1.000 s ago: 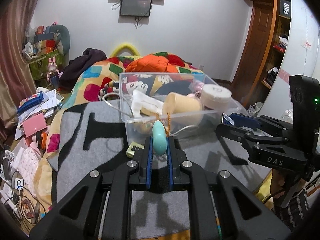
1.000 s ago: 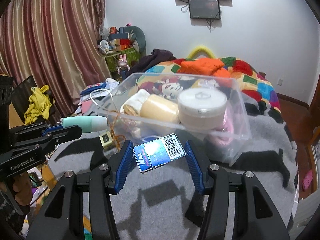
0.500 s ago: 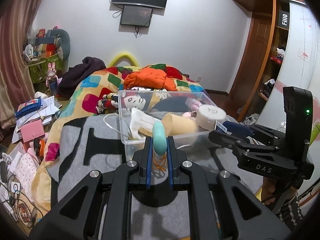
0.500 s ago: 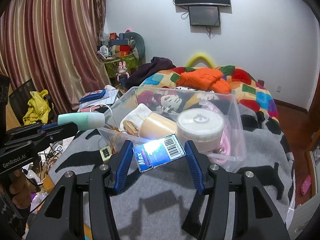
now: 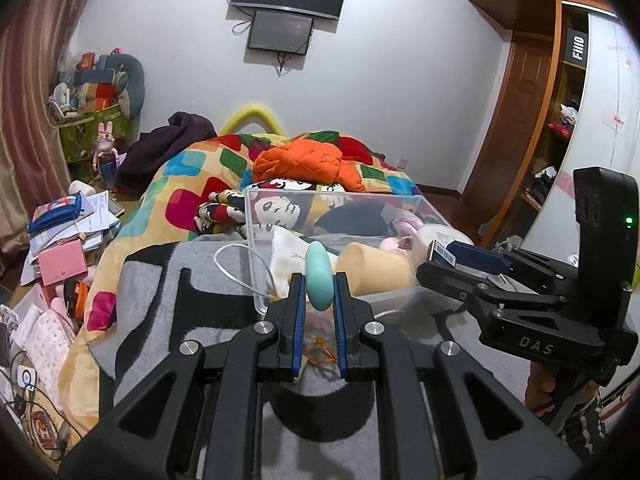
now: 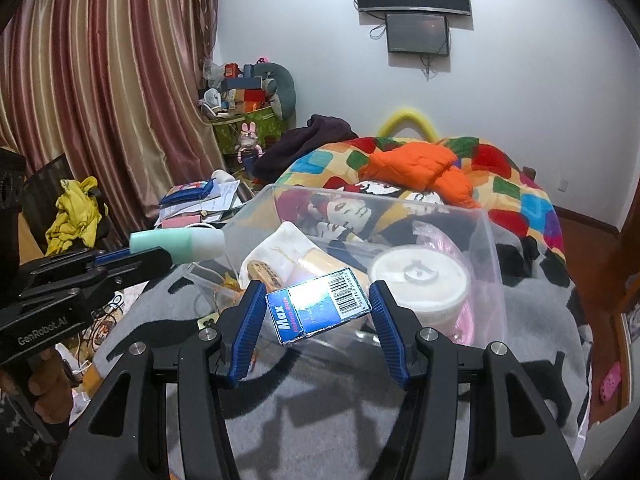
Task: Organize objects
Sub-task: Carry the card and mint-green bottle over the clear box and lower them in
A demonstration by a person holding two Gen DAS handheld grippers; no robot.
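My left gripper (image 5: 319,298) is shut on a mint-green oval tube (image 5: 318,276), held above the near left corner of a clear plastic bin (image 5: 256,216); tube and gripper also show in the right wrist view (image 6: 176,242). My right gripper (image 6: 317,306) is shut on a blue box with a barcode (image 6: 318,306), held over the bin's near edge (image 6: 490,240); it shows at the right of the left wrist view (image 5: 444,254). The bin holds a cream cup (image 5: 376,266), a round white container (image 6: 418,282), a white pouch (image 6: 280,250) and pink items.
The bin stands on a grey and black blanket (image 5: 160,288) over a bed with a patchwork quilt (image 5: 188,176) and an orange jacket (image 5: 304,160). A white cable (image 5: 236,264) and a small yellow-green item (image 6: 206,324) lie beside the bin. Papers and clutter (image 5: 68,232) cover the floor at left.
Both grippers have risen and moved toward the bin with their objects still held. The bin now sits lower and closer beneath both sets of fingers.
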